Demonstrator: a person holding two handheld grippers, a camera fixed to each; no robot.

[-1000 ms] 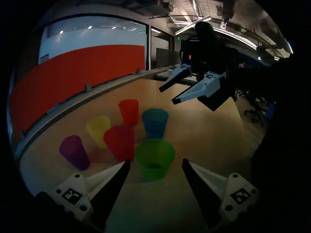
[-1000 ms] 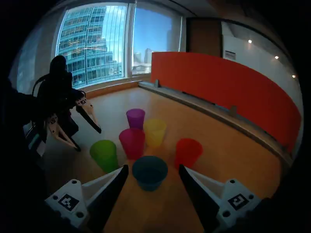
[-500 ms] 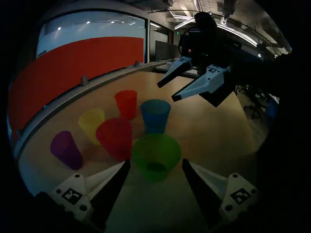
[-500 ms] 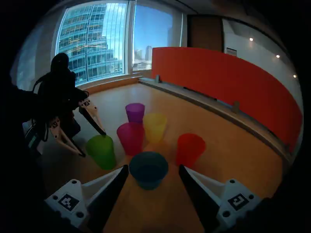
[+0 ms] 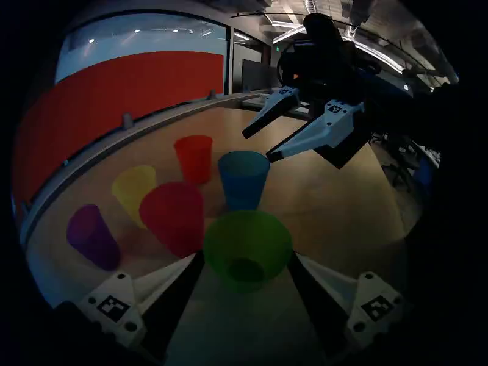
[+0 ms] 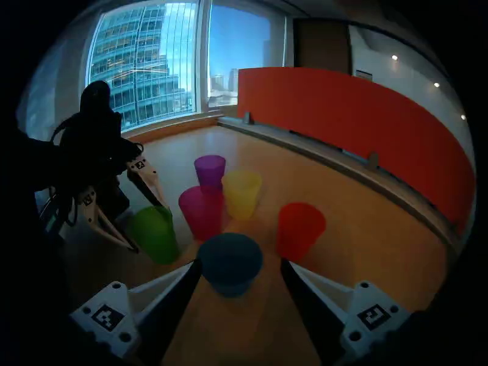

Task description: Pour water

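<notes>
Green cup seen upright on wooden table, set between spread fingers of left gripper; contact cannot be told. Blue cup flanked by right gripper, fingers held apart, gap seen at one finger. Pink cup, yellow cup, purple cup, red cup grouped just beyond.

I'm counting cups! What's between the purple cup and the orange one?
The yellow cup stands between the purple cup and the orange cup, in the right gripper view.
</notes>
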